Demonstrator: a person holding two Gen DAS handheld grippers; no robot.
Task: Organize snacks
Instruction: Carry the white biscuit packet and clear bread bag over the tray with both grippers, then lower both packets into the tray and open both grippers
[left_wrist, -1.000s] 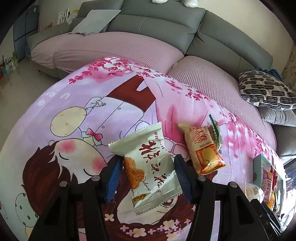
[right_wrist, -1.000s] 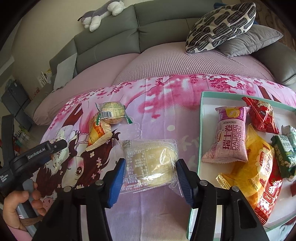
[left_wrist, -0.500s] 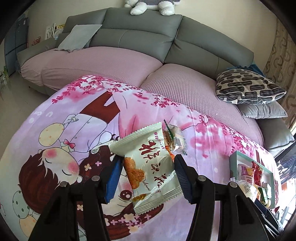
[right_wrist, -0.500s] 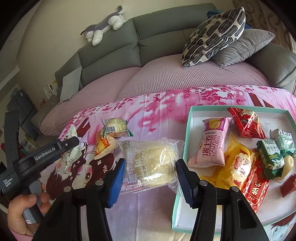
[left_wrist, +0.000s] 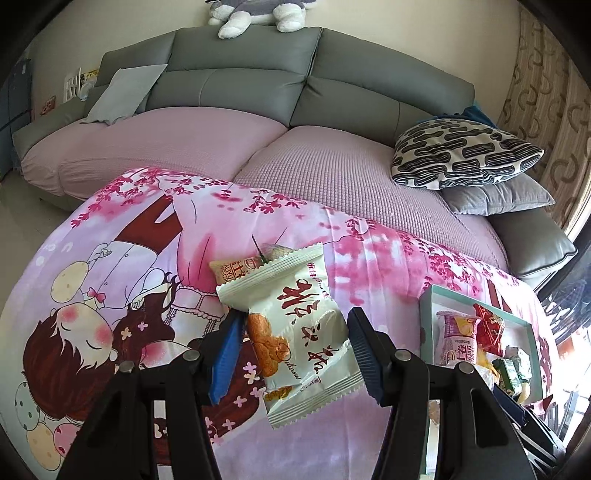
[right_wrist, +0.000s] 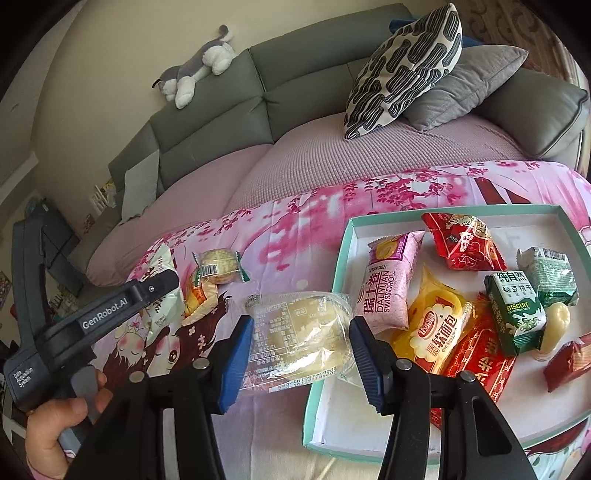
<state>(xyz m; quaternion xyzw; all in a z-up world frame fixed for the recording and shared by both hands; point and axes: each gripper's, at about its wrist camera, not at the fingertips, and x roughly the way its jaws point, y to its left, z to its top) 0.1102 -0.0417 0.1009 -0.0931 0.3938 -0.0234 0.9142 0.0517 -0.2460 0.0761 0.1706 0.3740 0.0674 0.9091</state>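
My left gripper (left_wrist: 295, 354) is shut on a white-green snack packet (left_wrist: 295, 325) with red characters, held tilted above the pink cartoon cloth (left_wrist: 110, 295). My right gripper (right_wrist: 299, 358) grips a clear-wrapped bread (right_wrist: 299, 332), and its jaws are closing a little tighter on it. The bread hangs at the left rim of the teal tray (right_wrist: 343, 258). The tray holds several packets, among them a pink swiss roll (right_wrist: 388, 280) and a yellow soft bread (right_wrist: 436, 328). An orange packet (right_wrist: 197, 295) and a round green-wrapped pastry (right_wrist: 218, 267) lie on the cloth to the left.
A grey sofa (left_wrist: 240, 85) with pink seat covers runs behind the table. Patterned and grey cushions (left_wrist: 465, 155) lie at the right. A hand (right_wrist: 55, 424) grips the left tool's grey handle (right_wrist: 92, 317) at the lower left. The tray's near rim (left_wrist: 428, 306) shows to the right in the left wrist view.
Both grippers have carried their packets to the right and slightly up. The tray has come further into both views. The bread now overlaps the tray's left rim.
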